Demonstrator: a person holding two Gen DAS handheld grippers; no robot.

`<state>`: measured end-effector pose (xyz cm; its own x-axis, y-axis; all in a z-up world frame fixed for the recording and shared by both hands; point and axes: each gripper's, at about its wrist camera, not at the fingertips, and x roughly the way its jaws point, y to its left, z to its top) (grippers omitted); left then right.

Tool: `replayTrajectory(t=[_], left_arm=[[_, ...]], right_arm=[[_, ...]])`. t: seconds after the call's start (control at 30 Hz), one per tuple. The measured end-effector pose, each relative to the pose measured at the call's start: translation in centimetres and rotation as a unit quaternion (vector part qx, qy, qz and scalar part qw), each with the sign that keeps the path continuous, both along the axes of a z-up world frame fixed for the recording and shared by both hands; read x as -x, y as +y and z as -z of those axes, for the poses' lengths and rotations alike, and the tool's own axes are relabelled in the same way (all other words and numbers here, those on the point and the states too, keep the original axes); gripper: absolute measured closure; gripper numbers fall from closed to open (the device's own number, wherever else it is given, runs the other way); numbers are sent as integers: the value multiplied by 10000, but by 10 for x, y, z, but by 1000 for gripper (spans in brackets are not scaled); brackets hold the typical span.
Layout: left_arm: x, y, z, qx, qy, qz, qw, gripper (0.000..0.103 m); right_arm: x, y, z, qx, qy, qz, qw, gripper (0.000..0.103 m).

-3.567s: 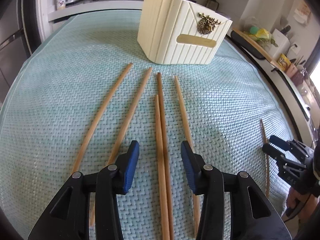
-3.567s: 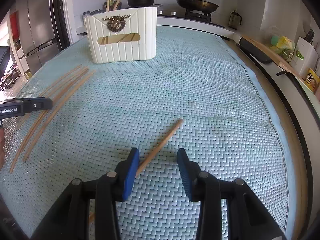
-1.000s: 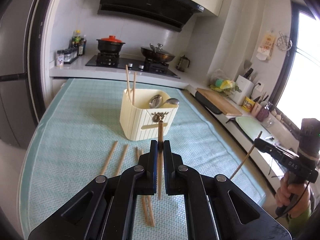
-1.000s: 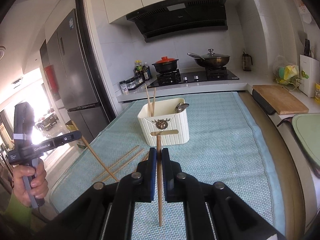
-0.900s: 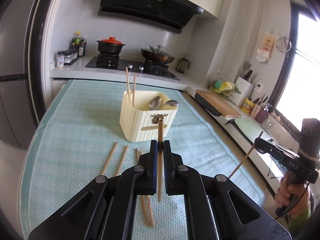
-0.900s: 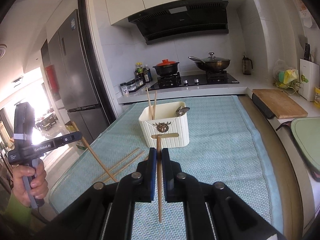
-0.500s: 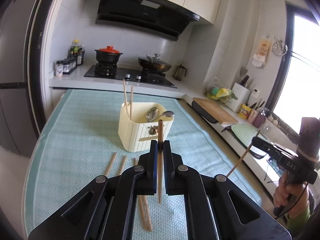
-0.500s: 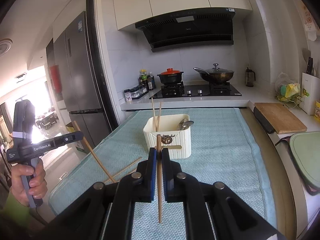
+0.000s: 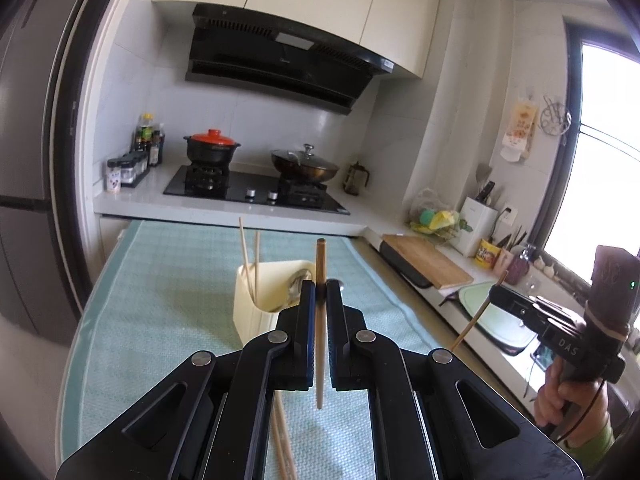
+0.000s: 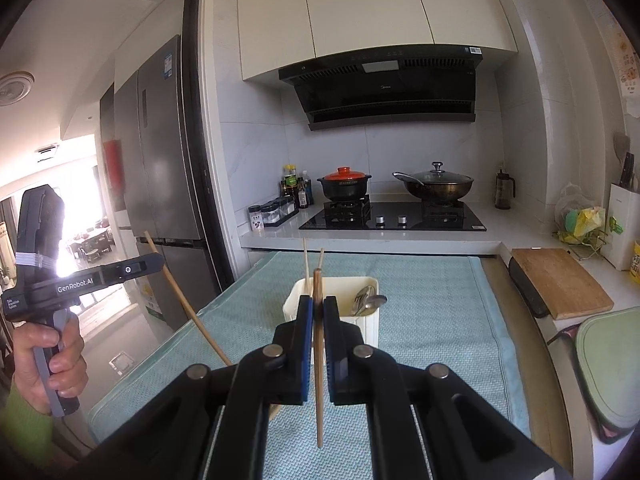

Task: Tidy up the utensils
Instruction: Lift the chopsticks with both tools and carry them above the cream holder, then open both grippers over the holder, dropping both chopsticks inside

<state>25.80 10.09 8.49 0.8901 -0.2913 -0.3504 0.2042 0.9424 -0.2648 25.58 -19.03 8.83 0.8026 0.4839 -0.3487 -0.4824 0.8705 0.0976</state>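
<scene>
While the left gripper (image 9: 319, 292) clamps its fingers on a slim, round wooden chopstick (image 9: 320, 320) held upright, the ribbed cream holder (image 9: 256, 312) stands beyond on the woven teal desk (image 9: 168, 280); the right gripper (image 10: 318, 312) pinches another chopstick (image 10: 319, 360) likewise.

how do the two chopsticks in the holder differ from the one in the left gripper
The two chopsticks in the holder lean inside the cream holder on the mat; the chopstick in the left gripper is pinched upright above the mat. The pair looks paler, the held one darker brown. All are plain wooden sticks.
</scene>
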Motion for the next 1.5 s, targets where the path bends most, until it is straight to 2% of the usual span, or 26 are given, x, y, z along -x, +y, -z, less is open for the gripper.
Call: replayTrajectory(t=[0.47, 0.57, 0.67, 0.83, 0.97, 1.17, 1.2, 1.27, 1.3, 1.33, 1.4, 1.47, 1.5], left_arm=[[-84, 8, -52, -89, -274, -360, 9989, 100], [-107, 7, -56, -181, -353, -513, 9979, 100], [-133, 4, -51, -249, -281, -583, 9976, 100], [-179, -4, -21, -374, 68, -607, 9974, 100], [-214, -13, 13, -540, 516, -572, 9956, 100], [-253, -16, 57, -607, 1167, -540, 9898, 99], [-256, -15, 60, -587, 1246, -587, 9887, 95], [-254, -9, 60, -466, 1311, -623, 9883, 70], [-250, -5, 58, -436, 1279, -676, 9885, 50], [-243, -2, 54, -446, 1204, -731, 9890, 39], [-230, 3, 47, -557, 1127, -782, 9890, 34], [-213, 9, 45, -624, 1203, -748, 9880, 31], [-202, 12, 44, -661, 1248, -712, 9874, 24]], right_arm=[[-85, 38, -64, -58, -516, -14, 9987, 97], [-105, 47, -75, -119, -735, 90, 9972, 97], [-134, 58, -77, -194, -718, 199, 9970, 97], [-185, 79, -49, -109, -419, 239, 9988, 97], [-228, 92, -5, 18, 349, 91, 9993, 97], [-271, 111, 54, 382, 1360, -78, 9899, 97], [-276, 112, 59, 432, 1452, -20, 9884, 96], [-281, 110, 61, 425, 1488, 87, 9879, 91], [-280, 106, 58, 377, 1455, 124, 9886, 82], [-276, 102, 54, 322, 1400, 158, 9895, 70], [-263, 93, 45, 284, 1182, 229, 9923, 55], [-244, 87, 37, 419, 959, 282, 9941, 53], [-234, 84, 35, 508, 895, 264, 9943, 52]])
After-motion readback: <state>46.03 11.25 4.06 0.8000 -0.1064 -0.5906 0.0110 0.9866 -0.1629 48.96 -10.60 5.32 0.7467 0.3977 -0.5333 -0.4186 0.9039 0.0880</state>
